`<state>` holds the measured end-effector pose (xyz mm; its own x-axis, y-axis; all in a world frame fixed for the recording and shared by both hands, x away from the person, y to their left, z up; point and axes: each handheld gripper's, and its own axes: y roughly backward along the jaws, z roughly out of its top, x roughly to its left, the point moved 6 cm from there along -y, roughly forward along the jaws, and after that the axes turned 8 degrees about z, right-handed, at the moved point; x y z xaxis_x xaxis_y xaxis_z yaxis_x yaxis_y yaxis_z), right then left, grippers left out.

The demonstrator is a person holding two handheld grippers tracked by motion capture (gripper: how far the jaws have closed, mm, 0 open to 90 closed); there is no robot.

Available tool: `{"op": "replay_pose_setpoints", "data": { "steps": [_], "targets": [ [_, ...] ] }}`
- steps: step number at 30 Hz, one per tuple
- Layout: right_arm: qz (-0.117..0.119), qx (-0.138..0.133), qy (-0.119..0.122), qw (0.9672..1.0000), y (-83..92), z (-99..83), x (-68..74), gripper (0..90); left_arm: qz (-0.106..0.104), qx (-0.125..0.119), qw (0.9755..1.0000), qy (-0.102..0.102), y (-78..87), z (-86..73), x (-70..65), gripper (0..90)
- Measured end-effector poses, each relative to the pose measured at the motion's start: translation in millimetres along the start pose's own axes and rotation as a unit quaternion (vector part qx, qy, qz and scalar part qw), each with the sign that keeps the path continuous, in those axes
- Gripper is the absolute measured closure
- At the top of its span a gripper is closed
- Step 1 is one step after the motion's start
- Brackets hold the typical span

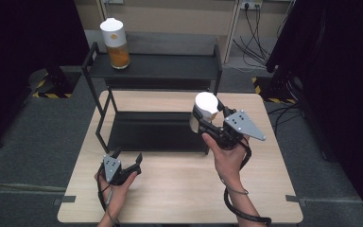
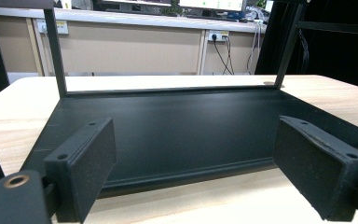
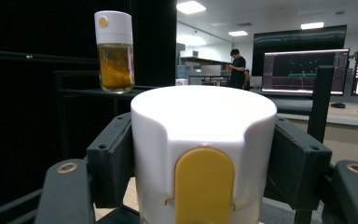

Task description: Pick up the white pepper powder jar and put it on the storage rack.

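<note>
- Nearest to us, our left gripper (image 1: pixel 128 161) sits low over the table (image 1: pixel 179 198), close to its front edge, jaws spread wide with nothing between them.
- In the left gripper view its two black pads (image 2: pixel 86 165) stand well apart, pointing at the bottom shelf (image 2: pixel 177 130) of the rack just ahead.
- Further in and to the right, our right gripper (image 1: pixel 202 119) is up above the table, clamped on a jar (image 1: pixel 204 112) by its white cap.
- From above we see the jar held over the right end of the bottom shelf (image 1: pixel 156 130), just in front of the rack's right post, clear of the table.
- In the right gripper view the cap (image 3: pixel 204 140) sits squarely between both pads, which press its sides, and a yellow button (image 3: pixel 204 184) faces the camera.
- We cannot tell from these views what this jar contains.
- Farthest out, a second jar (image 1: pixel 114 42) with orange contents stands upright on the left end of the top shelf (image 1: pixel 170 66), well apart from the held one.
- The right gripper view shows it too, up at left (image 3: pixel 114 51).
</note>
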<state>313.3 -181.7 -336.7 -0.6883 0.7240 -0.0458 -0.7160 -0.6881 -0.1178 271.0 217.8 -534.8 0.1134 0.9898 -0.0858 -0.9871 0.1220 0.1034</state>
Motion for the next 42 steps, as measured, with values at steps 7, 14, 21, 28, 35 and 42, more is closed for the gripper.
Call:
{"op": "replay_pose_setpoints", "data": {
  "steps": [7,14,21,28,35,42],
  "targets": [
    [0.003,-0.003,0.003,1.0,-5.8,7.5,0.2,31.1,-0.001,0.0,1.0,0.002,0.0,-0.1,0.0,13.1],
    [0.003,-0.006,0.006,1.0,-11.2,15.5,0.6,31.1,-0.001,0.001,1.0,0.002,0.0,0.1,0.1,13.1],
    [0.0,-0.013,0.007,0.9999,-15.5,22.7,-0.1,31.1,-0.001,0.001,1.0,0.004,-0.2,0.0,0.3,13.1],
    [-0.003,-0.018,0.005,0.9998,-18.4,25.7,-0.8,31.1,-0.002,0.002,1.0,0.002,-0.4,0.5,0.2,13.1],
    [-0.006,-0.023,0.004,0.9997,-22.7,30.6,-0.9,31.1,-0.002,0.002,1.0,0.004,-0.6,0.4,0.4,13.1],
    [-0.011,-0.027,0.008,0.9995,-26.9,39.8,-1.1,31.1,-0.001,0.002,1.0,0.002,-0.5,0.5,0.1,13.1]
  ]
}}
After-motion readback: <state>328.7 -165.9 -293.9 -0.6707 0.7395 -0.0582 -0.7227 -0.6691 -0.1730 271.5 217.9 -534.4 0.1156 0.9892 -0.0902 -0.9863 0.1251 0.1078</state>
